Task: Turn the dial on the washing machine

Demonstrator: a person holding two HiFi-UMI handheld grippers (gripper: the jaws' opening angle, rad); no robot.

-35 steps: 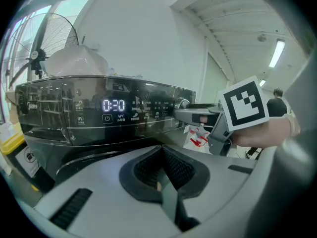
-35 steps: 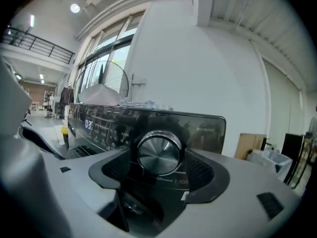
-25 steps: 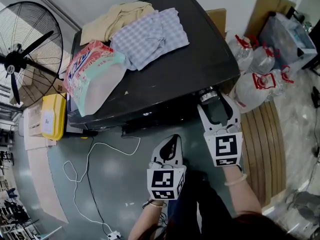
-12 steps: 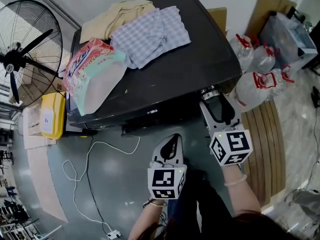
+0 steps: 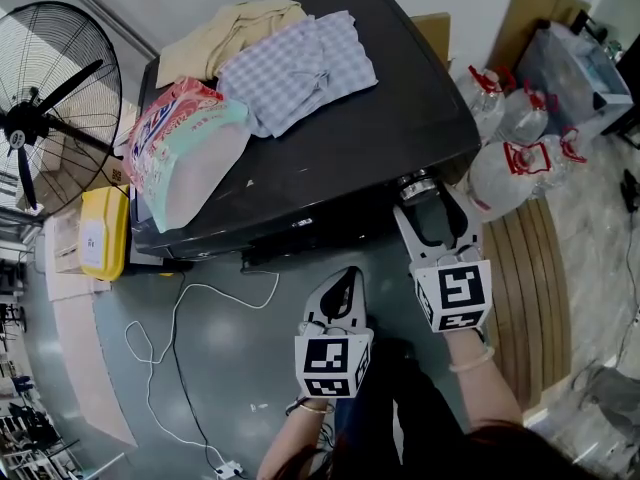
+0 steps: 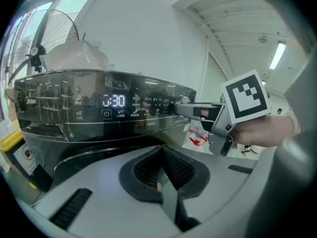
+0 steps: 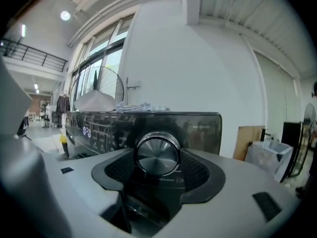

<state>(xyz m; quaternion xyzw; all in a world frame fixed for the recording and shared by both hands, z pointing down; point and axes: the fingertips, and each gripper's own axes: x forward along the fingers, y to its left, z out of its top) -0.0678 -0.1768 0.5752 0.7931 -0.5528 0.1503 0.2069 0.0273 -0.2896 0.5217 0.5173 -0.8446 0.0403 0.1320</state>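
Head view: we count one washing machine [image 5: 330,158], one dial [image 5: 413,185] on its 4 o'clock corner, one left gripper [image 5: 343,286] at 6 o'clock, one right gripper [image 5: 430,208] | Left gripper view: its jaws are pressed together on nothing | Right gripper view: wide jaws squeeze the dial; we fear the pads [image 7: 200,170] slip on smooth metal, so it won't turn.

The washing machine [image 5: 390,128] has stuff piled on its dark top: checkered cloth [image 5: 295,73] and beige garment [image 5: 230,30] far, detergent bag [image 5: 185,158] left. White cable [image 5: 177,333] on the floor [image 5: 240,378].
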